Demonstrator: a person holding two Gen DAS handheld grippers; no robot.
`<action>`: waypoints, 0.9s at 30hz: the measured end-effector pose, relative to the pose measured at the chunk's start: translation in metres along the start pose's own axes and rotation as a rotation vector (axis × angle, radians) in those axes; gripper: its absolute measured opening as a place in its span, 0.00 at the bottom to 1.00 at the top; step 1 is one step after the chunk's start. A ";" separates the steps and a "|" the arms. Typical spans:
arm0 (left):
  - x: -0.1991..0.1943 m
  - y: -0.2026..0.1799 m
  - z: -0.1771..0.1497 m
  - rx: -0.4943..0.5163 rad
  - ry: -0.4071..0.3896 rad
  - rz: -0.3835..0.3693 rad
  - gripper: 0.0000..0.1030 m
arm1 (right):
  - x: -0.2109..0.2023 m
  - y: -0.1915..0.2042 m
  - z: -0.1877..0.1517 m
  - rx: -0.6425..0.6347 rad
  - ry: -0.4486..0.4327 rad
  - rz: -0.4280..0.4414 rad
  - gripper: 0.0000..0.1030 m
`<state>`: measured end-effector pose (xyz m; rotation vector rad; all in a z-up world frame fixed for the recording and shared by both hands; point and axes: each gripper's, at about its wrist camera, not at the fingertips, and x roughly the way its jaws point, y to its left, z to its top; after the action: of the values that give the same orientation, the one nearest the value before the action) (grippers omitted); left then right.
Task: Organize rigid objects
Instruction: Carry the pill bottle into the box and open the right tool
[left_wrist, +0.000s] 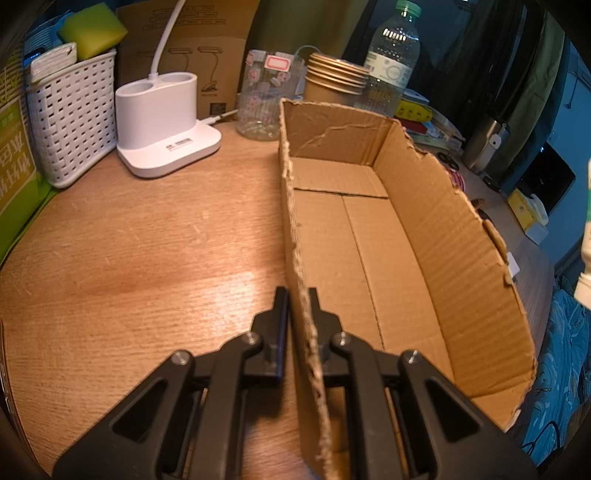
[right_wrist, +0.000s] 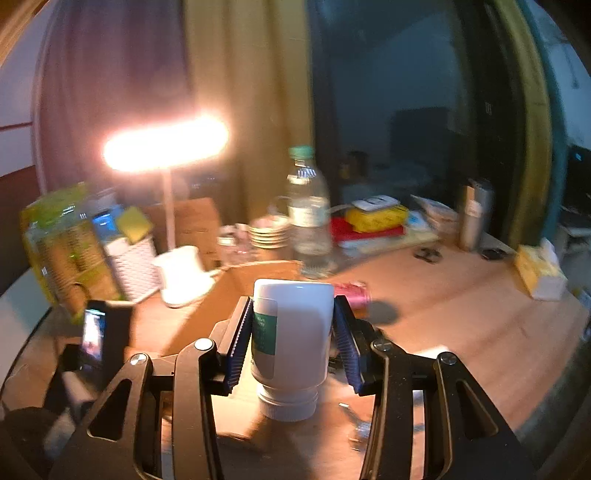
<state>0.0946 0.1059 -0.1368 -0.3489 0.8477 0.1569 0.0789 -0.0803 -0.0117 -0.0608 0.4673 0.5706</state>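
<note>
An open cardboard box (left_wrist: 443, 229) with torn edges lies on the wooden table (left_wrist: 147, 240), and nothing is inside it. My left gripper (left_wrist: 298, 295) is shut on the box's near left wall, one finger on each side. My right gripper (right_wrist: 293, 299) is shut on a white plastic bottle (right_wrist: 295, 332) with a green label, held above the table with its cap toward the camera. That bottle also shows at the right edge of the left wrist view as the white bottle (left_wrist: 585, 258). The box (right_wrist: 236, 284) lies behind and left of it. A pink can (right_wrist: 352, 295) lies on the table just beyond.
At the back stand a white basket (left_wrist: 74, 110), a white lamp base (left_wrist: 162, 122), a glass jar (left_wrist: 264, 99), stacked paper cups (left_wrist: 336, 79) and a water bottle (left_wrist: 393, 62). A yellow tissue box (right_wrist: 539, 273) and steel flask (right_wrist: 474, 214) stand right.
</note>
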 end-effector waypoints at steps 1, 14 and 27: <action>0.000 0.000 0.000 0.000 0.000 0.000 0.09 | 0.004 0.007 0.000 -0.006 0.007 0.016 0.45; 0.000 0.000 0.001 0.000 -0.001 0.001 0.09 | 0.058 0.030 -0.034 0.019 0.175 0.114 0.45; -0.001 0.002 0.001 0.001 -0.001 -0.001 0.09 | 0.075 0.027 -0.045 0.058 0.241 0.163 0.55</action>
<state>0.0938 0.1078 -0.1357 -0.3487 0.8468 0.1558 0.1014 -0.0276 -0.0828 -0.0365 0.7276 0.7127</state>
